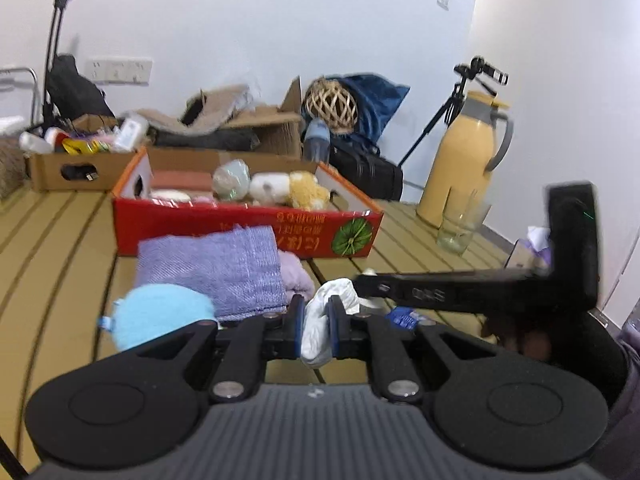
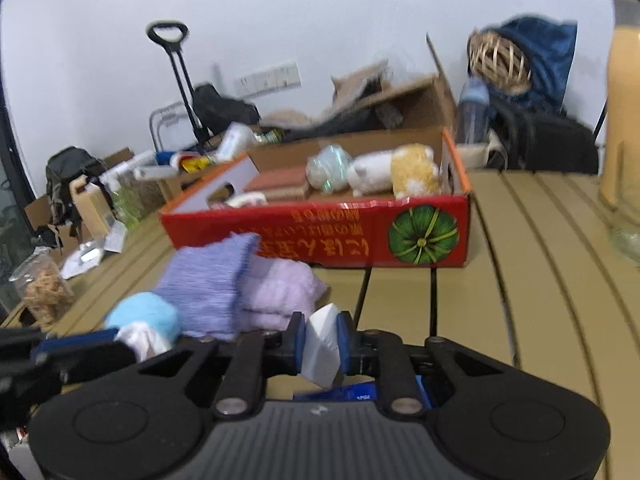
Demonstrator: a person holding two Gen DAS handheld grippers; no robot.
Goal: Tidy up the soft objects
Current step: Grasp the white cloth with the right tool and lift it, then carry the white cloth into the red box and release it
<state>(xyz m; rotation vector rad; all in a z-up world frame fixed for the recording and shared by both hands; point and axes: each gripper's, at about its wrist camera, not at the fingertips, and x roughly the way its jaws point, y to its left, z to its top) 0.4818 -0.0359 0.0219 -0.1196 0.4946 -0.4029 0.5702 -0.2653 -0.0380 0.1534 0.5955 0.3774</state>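
Note:
My left gripper (image 1: 316,320) is shut on a crumpled white soft cloth (image 1: 320,324), held above the slatted table. My right gripper (image 2: 320,340) is shut on a white tissue-like piece (image 2: 322,344). A red cardboard box (image 1: 248,232) (image 2: 320,236) stands ahead, holding a yellow-and-white plush toy (image 1: 296,190) (image 2: 400,170) and other soft items. In front of it lie a folded purple towel (image 1: 212,268) (image 2: 208,276), a pale lilac towel (image 2: 280,292) and a light blue fuzzy ball (image 1: 160,312) (image 2: 144,314). The right gripper's body (image 1: 480,284) shows at the right of the left wrist view.
A yellow thermos jug (image 1: 464,156) and a glass (image 1: 456,228) stand right of the box. Brown cardboard boxes with clutter (image 1: 80,160) sit behind. A blue packet (image 1: 404,316) lies under the grippers. A jar (image 2: 40,288) stands at the left table edge.

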